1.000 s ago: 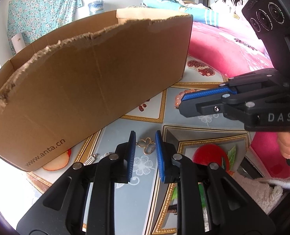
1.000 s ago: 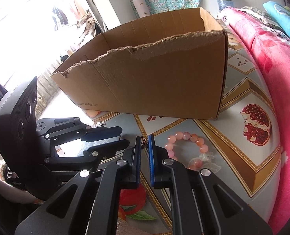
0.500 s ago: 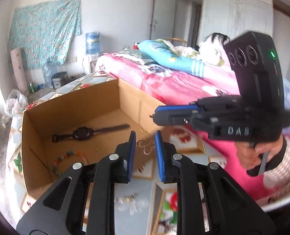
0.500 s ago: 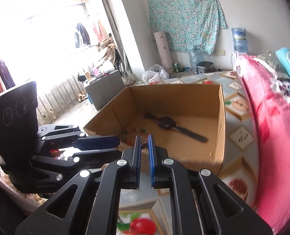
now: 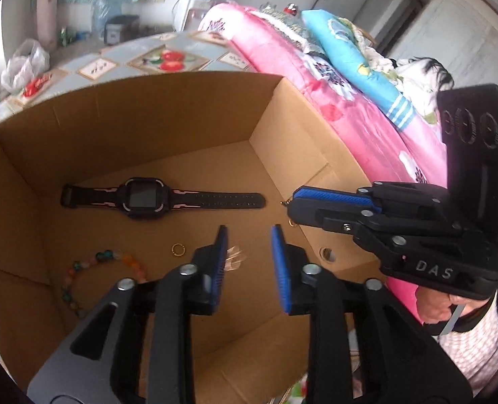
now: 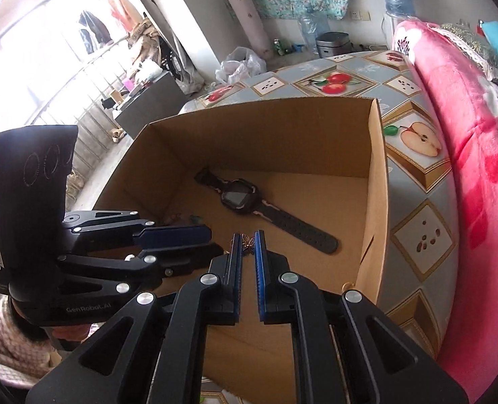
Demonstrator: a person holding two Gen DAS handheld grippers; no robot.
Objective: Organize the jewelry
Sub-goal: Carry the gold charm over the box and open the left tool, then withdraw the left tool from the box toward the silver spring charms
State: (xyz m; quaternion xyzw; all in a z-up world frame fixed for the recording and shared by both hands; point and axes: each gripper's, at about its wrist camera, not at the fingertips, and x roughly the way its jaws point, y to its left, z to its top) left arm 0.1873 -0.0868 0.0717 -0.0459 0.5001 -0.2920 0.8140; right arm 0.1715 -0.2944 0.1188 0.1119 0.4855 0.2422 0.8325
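Observation:
Both grippers hang over the open cardboard box [image 5: 303, 134]. My left gripper [image 5: 249, 252] has its jaws opening. A small pale gold earring [image 5: 234, 259] shows blurred by the left pad, and the pads no longer press on it. My right gripper [image 6: 248, 245] is shut on a gold butterfly earring [image 6: 248, 243]; in the left wrist view this right gripper [image 5: 291, 206] reaches in from the right. On the box floor lie a black watch [image 5: 141, 197], a coloured bead bracelet [image 5: 104, 256] and a small gold ring [image 5: 178, 249].
The box stands on a table with a fruit-patterned cloth [image 6: 417, 181]. A pink bed cover [image 6: 477, 181] runs along the right side. The left gripper [image 6: 212, 239] sits close to the right one. A person's hand [image 5: 434, 306] holds the right gripper.
Both grippers rose from the tabletop, passed over the box's near wall and now look down into it. The left jaws have widened and the earring between them has come loose.

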